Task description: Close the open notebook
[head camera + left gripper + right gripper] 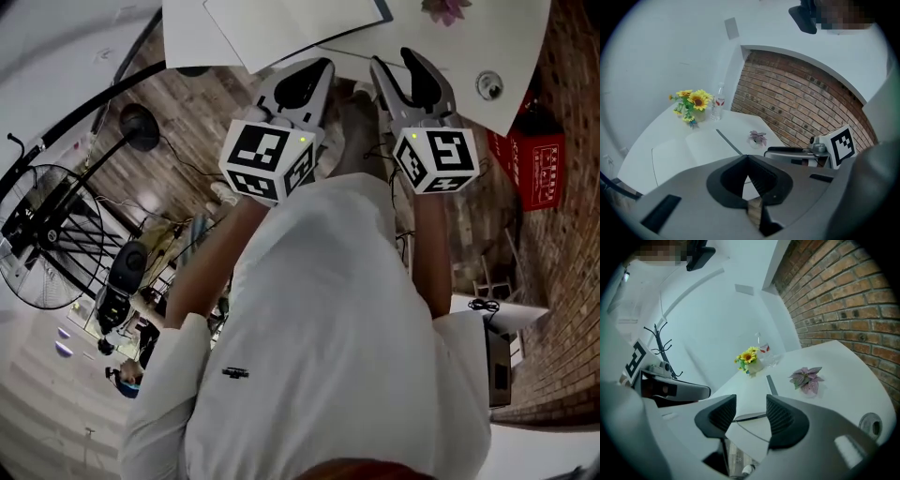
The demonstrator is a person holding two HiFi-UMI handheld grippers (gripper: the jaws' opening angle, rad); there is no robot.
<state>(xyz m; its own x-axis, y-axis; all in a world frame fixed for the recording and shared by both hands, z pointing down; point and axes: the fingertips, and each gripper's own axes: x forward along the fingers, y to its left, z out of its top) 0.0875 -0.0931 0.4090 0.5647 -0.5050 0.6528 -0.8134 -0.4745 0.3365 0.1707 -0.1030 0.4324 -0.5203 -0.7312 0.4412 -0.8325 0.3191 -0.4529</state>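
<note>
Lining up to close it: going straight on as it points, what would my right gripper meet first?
Probably the open notebook, at its near edge: the right gripper frames it between open jaws. Depth is unclear.

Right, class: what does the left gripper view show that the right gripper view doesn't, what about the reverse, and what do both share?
Only the left gripper view: the right gripper seen from the side, and its own jaws together.
Only the right gripper view: the left gripper, a coat stand, a round fitting in the table, and its own jaws apart.
Both: the sunflowers, bottle, purple plant, open notebook and brick wall.
</note>
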